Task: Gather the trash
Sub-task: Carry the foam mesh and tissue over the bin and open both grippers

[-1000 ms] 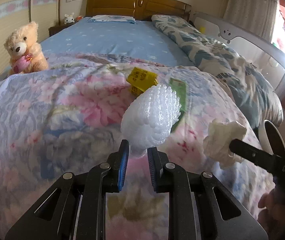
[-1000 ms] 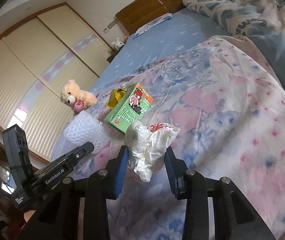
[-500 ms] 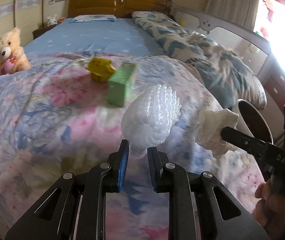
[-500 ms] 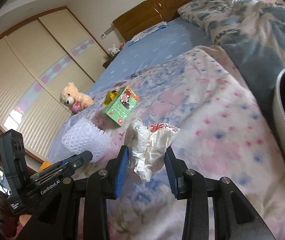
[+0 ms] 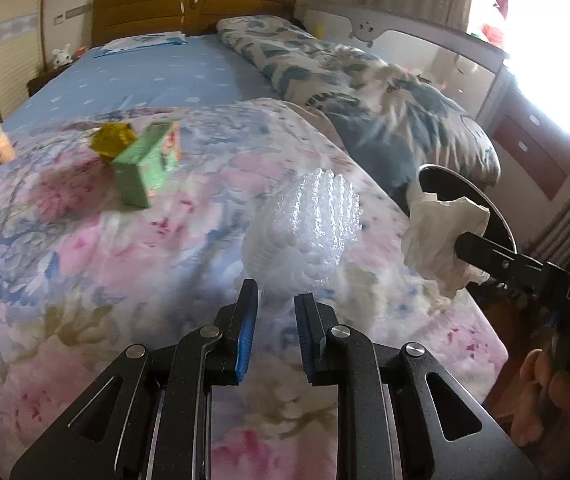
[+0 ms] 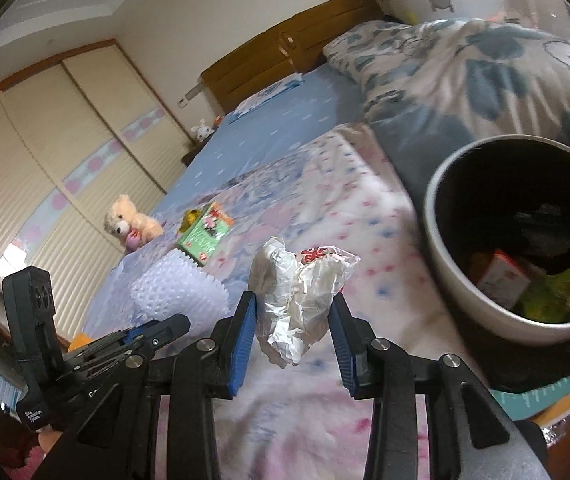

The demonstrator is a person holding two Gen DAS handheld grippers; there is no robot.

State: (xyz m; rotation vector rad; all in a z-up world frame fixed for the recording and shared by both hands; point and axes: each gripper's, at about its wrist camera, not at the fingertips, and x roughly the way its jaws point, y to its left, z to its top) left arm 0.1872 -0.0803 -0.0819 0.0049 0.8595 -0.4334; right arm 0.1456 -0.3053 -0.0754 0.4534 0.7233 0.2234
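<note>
In the left wrist view, the left gripper (image 5: 275, 300) has its fingers (image 5: 247, 322) clamped on the narrow lower end of a white bubble-wrap piece (image 5: 305, 236), which fans out above them at the frame's centre. In the right wrist view, the right gripper (image 6: 293, 312) has its fingers (image 6: 241, 328) clamped on a crumpled white paper wad (image 6: 297, 296) with red print, held at lower centre.

Beneath both lies the floral quilt (image 5: 85, 260) on the bed. A green carton (image 6: 205, 238) lies on the quilt left of centre in the right wrist view, with a yellow wrapper (image 6: 191, 218) touching its far side. A teddy bear (image 6: 129, 222) sits further left. At the right of that frame stands a round trash bin (image 6: 445, 264) beside the bed, with packaging inside it. A wooden headboard (image 5: 189, 6) fills the upper centre of the left wrist view.
</note>
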